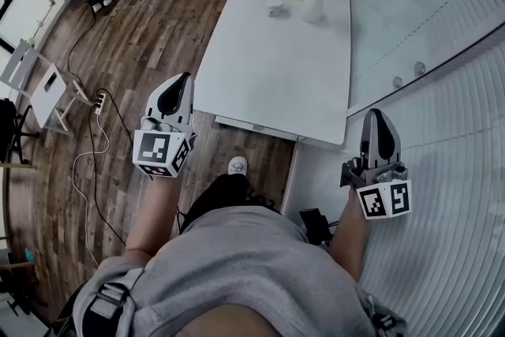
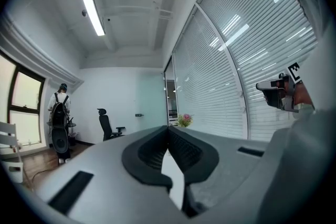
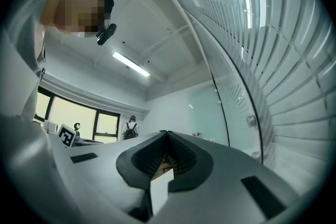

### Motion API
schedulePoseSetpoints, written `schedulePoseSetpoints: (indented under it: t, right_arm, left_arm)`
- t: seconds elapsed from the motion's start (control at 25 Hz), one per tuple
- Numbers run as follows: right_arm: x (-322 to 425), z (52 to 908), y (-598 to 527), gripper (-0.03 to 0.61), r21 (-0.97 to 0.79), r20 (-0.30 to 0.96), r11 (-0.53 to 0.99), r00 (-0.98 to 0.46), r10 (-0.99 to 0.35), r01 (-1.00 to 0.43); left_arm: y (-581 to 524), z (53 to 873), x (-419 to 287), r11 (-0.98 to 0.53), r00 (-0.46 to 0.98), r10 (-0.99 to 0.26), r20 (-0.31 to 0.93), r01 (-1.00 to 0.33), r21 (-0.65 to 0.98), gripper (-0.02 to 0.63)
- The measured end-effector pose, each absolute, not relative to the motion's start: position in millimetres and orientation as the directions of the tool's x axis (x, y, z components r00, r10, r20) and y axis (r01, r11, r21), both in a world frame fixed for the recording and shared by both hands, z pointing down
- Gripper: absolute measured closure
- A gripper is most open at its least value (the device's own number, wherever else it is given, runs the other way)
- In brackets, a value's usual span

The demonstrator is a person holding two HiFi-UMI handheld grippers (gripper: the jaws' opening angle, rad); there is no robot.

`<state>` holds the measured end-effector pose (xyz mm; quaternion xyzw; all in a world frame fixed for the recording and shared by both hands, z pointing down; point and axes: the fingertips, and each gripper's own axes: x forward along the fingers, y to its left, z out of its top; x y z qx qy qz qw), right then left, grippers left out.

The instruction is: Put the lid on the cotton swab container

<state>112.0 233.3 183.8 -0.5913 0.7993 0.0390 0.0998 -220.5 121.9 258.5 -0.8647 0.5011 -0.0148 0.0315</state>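
Two pairs of tongs, both closed and empty, stop short of the smooth white table (image 1: 260,83). The left tongs (image 1: 183,83) are over the wood-plank floor (image 1: 150,28) by its near corner, the right tongs (image 1: 379,122) beside slatted blinds (image 1: 458,106). A small white container (image 1: 274,8), likely the swab one, sits at the far end just beside a white vase (image 1: 313,5), with open tabletop between it and me.

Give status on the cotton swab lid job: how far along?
Done: nothing visible. In hand: nothing; the left gripper and right gripper are both shut and empty, held beside the near end of the white table. Remaining: everything. The only candidate is a small white item beside the flower vase at the far end; too small to tell whether it is the container or has a lid.
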Motion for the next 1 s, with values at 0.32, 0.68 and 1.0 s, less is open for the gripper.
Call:
schedulePoseSetpoints:
  t: [0.32,0.68,1.0]
  right_arm:
    - [116,182,180,0.552,-0.048,-0.190,0.264,-0.250,-0.949,-0.963]
    - [117,184,152,0.552,-0.035,-0.170,0.230,-0.221,-0.960,-0.973]
    - [104,192,128,0.552,0.045,-0.115,0.249,-0.253,-0.961,-0.967]
  left_arm:
    - [49,257,-211,-0.524,0.526,-0.851,-0.010,-0.849,-0.060,0.606]
    - [3,262,-203,-0.559,0.560,-0.829,-0.010,-0.828,-0.045,0.606]
    - [-16,268,-203,-0.556,0.556,-0.831,0.007,-0.830,-0.039,0.606]
